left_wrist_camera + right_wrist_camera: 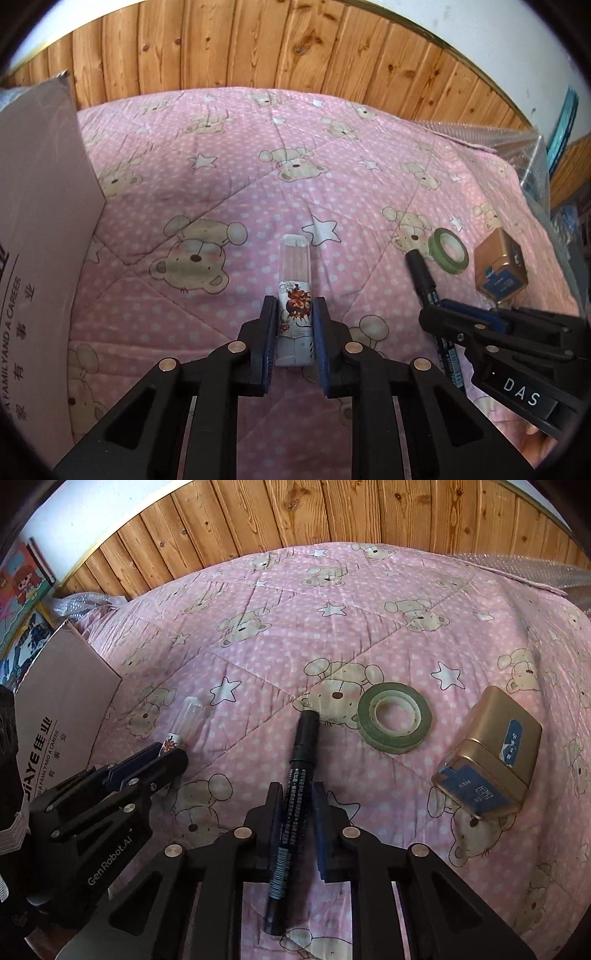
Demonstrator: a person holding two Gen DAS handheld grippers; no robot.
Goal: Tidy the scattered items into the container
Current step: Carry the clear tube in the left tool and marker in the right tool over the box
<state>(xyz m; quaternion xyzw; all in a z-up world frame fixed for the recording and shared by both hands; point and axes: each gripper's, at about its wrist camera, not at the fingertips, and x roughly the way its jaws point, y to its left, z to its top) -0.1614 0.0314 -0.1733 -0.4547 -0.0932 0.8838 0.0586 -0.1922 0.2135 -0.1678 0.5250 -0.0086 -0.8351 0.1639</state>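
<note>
A: Left gripper [294,314]?
B: Clamped on the tube [295,295] at frame centre, over the pink quilt [221,177].
A: Right gripper [298,801]?
B: Narrow around the marker [295,794], low centre; contact unclear.
A: The rest?
B: Tape [394,717] just beside the marker's cap, tin [487,753] at right, box [62,709] at left edge.

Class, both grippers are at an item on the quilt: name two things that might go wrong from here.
1. The left gripper holds the bottle near its base; the clear cap end sticks out and may tip.
2. The right gripper straddles the marker, with a gap on one side; closing may roll it on the soft quilt toward the tape.
</note>
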